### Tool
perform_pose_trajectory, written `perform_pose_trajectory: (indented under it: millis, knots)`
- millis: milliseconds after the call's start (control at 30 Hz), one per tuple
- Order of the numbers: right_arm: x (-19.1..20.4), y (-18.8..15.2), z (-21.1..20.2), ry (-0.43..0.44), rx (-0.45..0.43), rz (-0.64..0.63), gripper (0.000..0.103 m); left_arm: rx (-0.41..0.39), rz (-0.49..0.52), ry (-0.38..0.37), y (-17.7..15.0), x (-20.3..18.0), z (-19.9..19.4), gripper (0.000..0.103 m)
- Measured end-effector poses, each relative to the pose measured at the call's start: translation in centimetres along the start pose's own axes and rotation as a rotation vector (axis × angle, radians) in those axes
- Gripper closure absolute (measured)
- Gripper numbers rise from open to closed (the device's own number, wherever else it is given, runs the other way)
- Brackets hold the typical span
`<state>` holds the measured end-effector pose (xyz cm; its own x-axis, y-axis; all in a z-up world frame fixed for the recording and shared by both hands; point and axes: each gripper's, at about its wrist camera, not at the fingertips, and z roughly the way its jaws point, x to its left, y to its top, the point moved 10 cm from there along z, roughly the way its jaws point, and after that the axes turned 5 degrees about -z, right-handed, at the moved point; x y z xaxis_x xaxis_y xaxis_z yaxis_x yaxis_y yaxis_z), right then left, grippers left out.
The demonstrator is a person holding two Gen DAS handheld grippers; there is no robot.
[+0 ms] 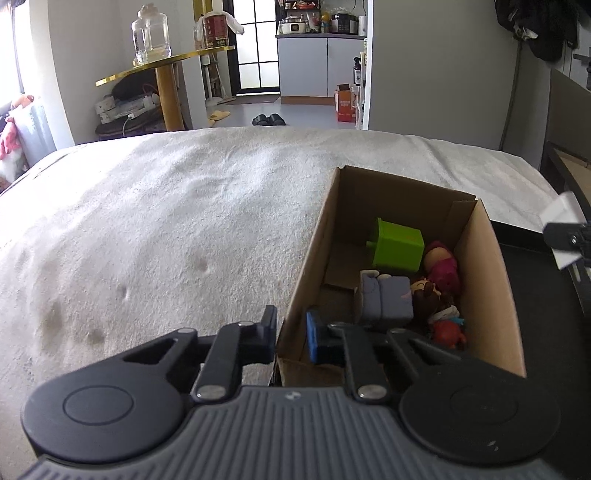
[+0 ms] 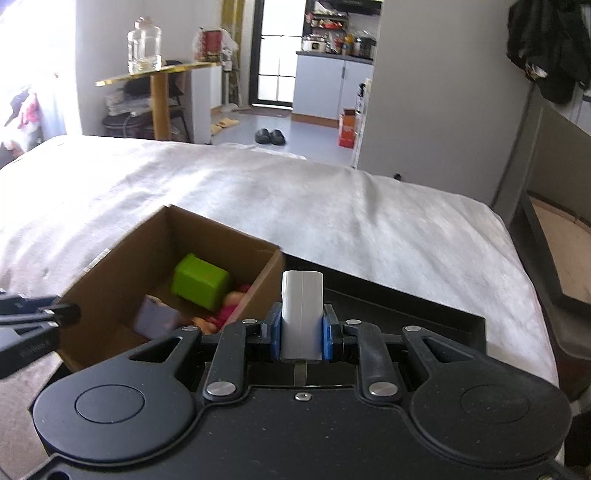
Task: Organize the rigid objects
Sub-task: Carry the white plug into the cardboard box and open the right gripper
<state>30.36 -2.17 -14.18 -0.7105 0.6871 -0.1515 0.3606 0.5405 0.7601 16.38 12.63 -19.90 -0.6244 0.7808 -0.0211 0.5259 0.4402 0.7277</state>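
Cardboard box (image 1: 484, 280), open at the top, resting on a bed covered with a white blanket (image 1: 184, 221). The left tool (image 1: 291, 338) stands at the box's near left corner with its jaws apart: one blue pad (image 1: 314, 336) lies inside the box, while the other finger (image 1: 267, 332) lies outside the wall, so the cardboard edge runs between them. Whether the pads press on the wall cannot be told.

Inside the box, a green block (image 1: 399, 245) lies toward the far end, tipped on its side. A lavender block-shaped toy (image 1: 386, 299) sits nearer, at the middle. Along the right wall, a pink figurine (image 1: 443, 267), a brown figurine (image 1: 426, 295) and a red figurine (image 1: 448, 332) crowd together, touching one another.

In the right wrist view, the right tool (image 2: 302, 326) is closed narrowly on a white rectangular block (image 2: 302, 314), which stands upright between the blue pads (image 2: 274, 332) and projects beyond them. The block is held just beside the box's right wall (image 2: 258, 284), over a black surface (image 2: 388, 310) that lies against the box on the bed. The left wrist view shows the same white block at its right edge.

Background: a gold-edged side table (image 1: 166, 70) carrying a clear glass jar (image 1: 151, 33), and dark slippers (image 1: 268, 119) on the floor beyond the bed.
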Motion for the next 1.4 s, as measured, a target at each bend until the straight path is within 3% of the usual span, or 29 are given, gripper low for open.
perform_pose_trajectory:
  millis: [1000, 1067, 1400]
  knots:
    - [10.8, 5.4, 3.1, 0.108, -0.069, -0.272, 0.082, 0.008, -0.050, -0.102, 0.1, 1.1, 0.5, 0.092]
    - [10.9, 5.8, 3.3, 0.101, -0.082, -0.264, 0.077, 0.009, -0.049, -0.102, 0.1, 1.1, 0.5, 0.092]
    - [7.8, 4.0, 2.1, 0.063, -0.054, -0.198, 0.073, 0.014, -0.037, -0.086, 0.1, 0.8, 0.6, 0.091]
